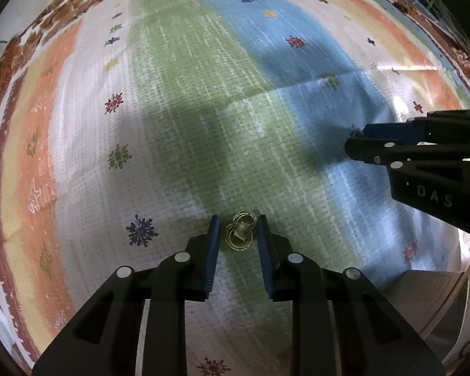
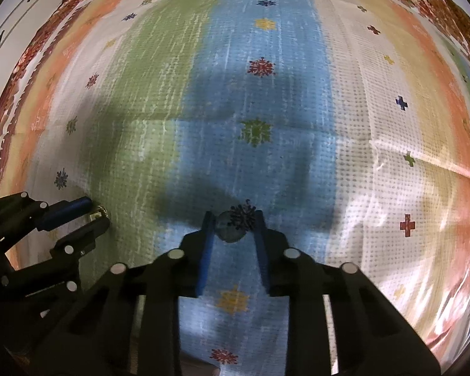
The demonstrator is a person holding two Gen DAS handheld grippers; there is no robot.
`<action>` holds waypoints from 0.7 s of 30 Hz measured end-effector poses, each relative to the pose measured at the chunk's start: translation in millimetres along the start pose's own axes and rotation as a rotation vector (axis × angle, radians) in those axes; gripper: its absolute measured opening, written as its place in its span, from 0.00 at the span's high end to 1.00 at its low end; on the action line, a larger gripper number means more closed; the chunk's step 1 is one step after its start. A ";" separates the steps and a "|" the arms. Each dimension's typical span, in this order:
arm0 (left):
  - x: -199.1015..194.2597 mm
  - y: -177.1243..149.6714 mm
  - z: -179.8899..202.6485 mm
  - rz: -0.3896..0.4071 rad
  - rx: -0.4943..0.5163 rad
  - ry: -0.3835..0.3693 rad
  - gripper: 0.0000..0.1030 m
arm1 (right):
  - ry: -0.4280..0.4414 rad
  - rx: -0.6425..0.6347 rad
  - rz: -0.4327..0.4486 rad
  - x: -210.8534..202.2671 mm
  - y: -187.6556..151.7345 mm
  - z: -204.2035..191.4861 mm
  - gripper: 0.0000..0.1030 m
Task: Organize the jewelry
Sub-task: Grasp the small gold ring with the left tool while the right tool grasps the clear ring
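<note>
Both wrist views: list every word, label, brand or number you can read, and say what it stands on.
"DAS", raised letters on the black body of the right gripper, seen in the left wrist view; any further letters run out of the frame.
No other text shows: the tablecloth bears only printed stars and crosses, and the left gripper shows no lettering.
</note>
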State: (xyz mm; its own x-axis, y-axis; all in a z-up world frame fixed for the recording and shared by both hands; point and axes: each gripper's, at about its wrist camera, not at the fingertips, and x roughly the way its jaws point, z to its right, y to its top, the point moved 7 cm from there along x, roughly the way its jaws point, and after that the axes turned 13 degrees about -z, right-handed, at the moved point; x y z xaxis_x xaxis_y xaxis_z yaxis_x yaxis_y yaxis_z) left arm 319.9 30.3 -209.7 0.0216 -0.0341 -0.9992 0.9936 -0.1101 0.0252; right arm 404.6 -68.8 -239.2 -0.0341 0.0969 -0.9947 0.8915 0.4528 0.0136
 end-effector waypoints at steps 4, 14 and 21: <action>-3.2 -1.1 1.5 0.003 -0.017 -0.030 0.86 | 0.026 0.012 0.003 -1.4 -5.9 5.5 0.79; -31.5 -3.5 -2.5 0.060 -0.039 -0.105 0.87 | 0.074 0.002 0.056 -34.6 -14.7 1.9 0.79; -53.1 -14.4 -2.0 0.106 -0.051 -0.135 0.87 | 0.106 0.004 0.105 -61.0 -35.4 3.3 0.79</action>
State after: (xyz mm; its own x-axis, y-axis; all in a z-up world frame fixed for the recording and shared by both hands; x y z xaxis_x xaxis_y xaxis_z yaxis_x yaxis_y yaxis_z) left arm 304.6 35.7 -157.0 0.1149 -0.1766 -0.9776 0.9909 -0.0483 0.1253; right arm 376.6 -93.6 -179.4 0.0120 0.2365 -0.9716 0.8946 0.4316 0.1161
